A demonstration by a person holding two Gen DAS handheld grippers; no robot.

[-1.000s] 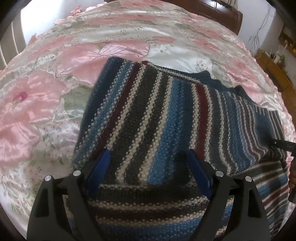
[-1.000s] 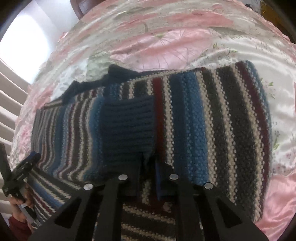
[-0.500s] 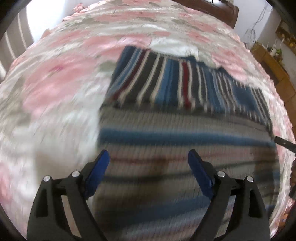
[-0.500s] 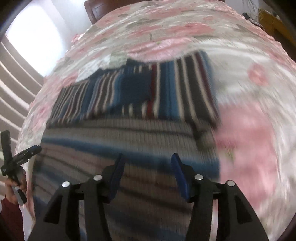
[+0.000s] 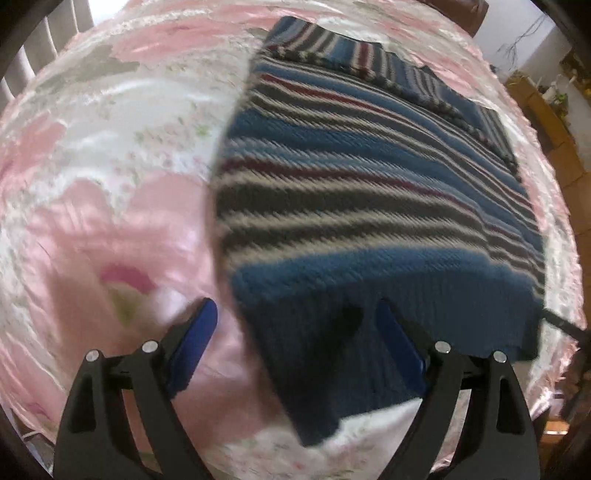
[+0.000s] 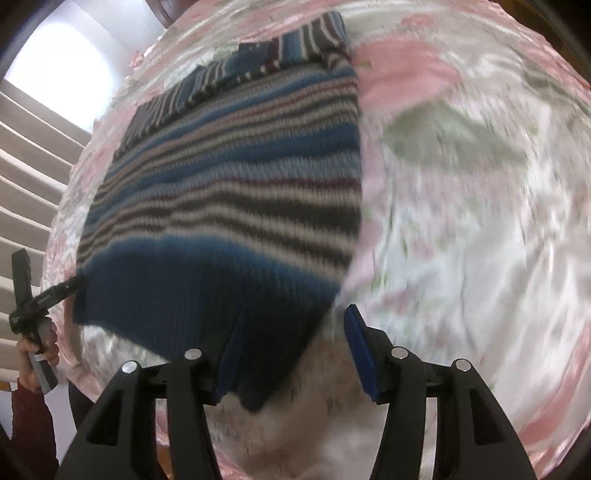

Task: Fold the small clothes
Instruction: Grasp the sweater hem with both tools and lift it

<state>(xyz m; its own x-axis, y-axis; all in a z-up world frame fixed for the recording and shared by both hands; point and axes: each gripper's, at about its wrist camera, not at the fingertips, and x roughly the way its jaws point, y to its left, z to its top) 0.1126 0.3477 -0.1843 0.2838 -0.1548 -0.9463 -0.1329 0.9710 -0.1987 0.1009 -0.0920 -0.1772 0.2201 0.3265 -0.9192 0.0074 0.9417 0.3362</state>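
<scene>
Both the left gripper and right gripper have pulled back wide open, empty; sweater lies released on the bed, sleeves folded.

Striped knit sweater, flat on bedspread

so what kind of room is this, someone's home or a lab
Most likely a bedroom in a home. The striped knit sweater lies on a shiny pink floral bedspread, a dark wooden headboard shows at the far edge, and a window lets in daylight.
</scene>
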